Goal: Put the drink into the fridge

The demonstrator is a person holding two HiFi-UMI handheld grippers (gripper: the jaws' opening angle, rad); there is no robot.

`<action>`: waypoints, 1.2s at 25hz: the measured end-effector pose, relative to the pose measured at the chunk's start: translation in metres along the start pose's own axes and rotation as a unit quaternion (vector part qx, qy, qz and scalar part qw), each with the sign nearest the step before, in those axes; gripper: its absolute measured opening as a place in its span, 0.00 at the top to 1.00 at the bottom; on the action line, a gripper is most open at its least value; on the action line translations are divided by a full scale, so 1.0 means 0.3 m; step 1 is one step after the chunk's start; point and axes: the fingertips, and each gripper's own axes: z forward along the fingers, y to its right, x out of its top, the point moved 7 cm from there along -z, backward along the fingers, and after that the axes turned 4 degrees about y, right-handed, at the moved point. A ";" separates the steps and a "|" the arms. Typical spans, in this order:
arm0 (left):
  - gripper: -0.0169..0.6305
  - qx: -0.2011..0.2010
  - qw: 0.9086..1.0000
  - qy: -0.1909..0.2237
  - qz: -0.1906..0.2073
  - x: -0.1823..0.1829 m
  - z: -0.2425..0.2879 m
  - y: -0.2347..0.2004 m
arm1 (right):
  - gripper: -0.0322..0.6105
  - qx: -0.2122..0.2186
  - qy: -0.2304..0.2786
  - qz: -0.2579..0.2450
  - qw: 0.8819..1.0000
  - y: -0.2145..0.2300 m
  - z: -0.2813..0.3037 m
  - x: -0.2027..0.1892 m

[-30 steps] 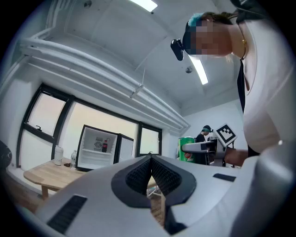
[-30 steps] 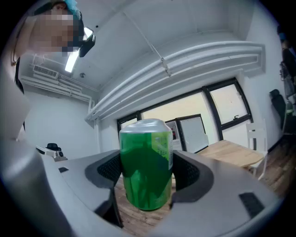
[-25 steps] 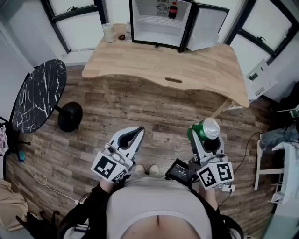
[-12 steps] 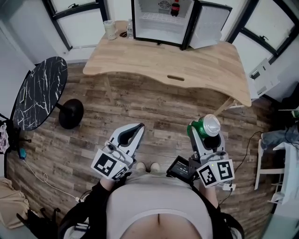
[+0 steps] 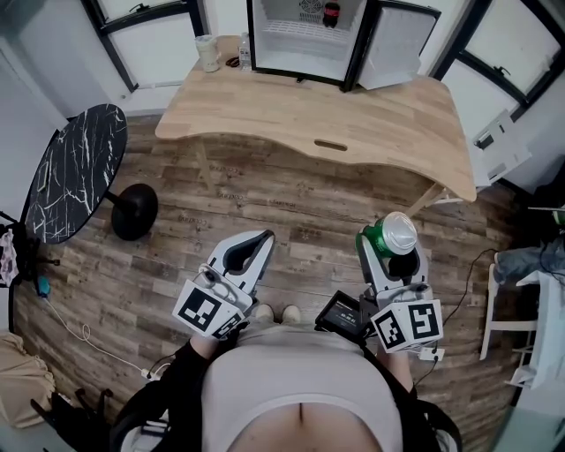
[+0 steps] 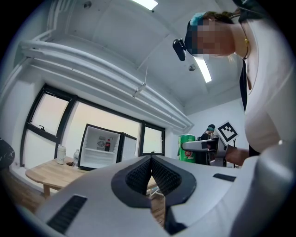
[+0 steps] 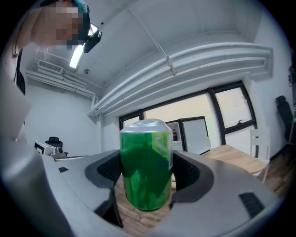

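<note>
A green drink can [image 5: 388, 237] stands upright between the jaws of my right gripper [image 5: 387, 250], which is shut on it; the right gripper view shows the can [image 7: 146, 164] pressed on both sides by the dark pads. My left gripper [image 5: 251, 251] is shut with nothing in it, its pads meeting in the left gripper view [image 6: 151, 174]. The small fridge [image 5: 305, 40] stands on the far side of the wooden table [image 5: 353, 124] with its door [image 5: 397, 48] swung open to the right. A dark cola bottle [image 5: 333, 13] stands inside on a shelf. Both grippers hang over the floor, well short of the table.
A cup [image 5: 207, 55] and a small bottle [image 5: 244, 53] stand on the table left of the fridge. A round black marble table [image 5: 71, 172] on a black base [image 5: 135, 214] stands at the left. A white chair [image 5: 508, 309] is at the right. Wooden floor lies between me and the table.
The view has crept forward a little toward the table; the fridge sits higher in frame. Both grippers keep their pose, the can still held in the right one.
</note>
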 end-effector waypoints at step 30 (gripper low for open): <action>0.97 0.012 1.000 0.010 0.005 -0.063 0.213 -0.065 | 0.42 0.029 -0.012 -0.016 0.999 0.163 0.178 -0.046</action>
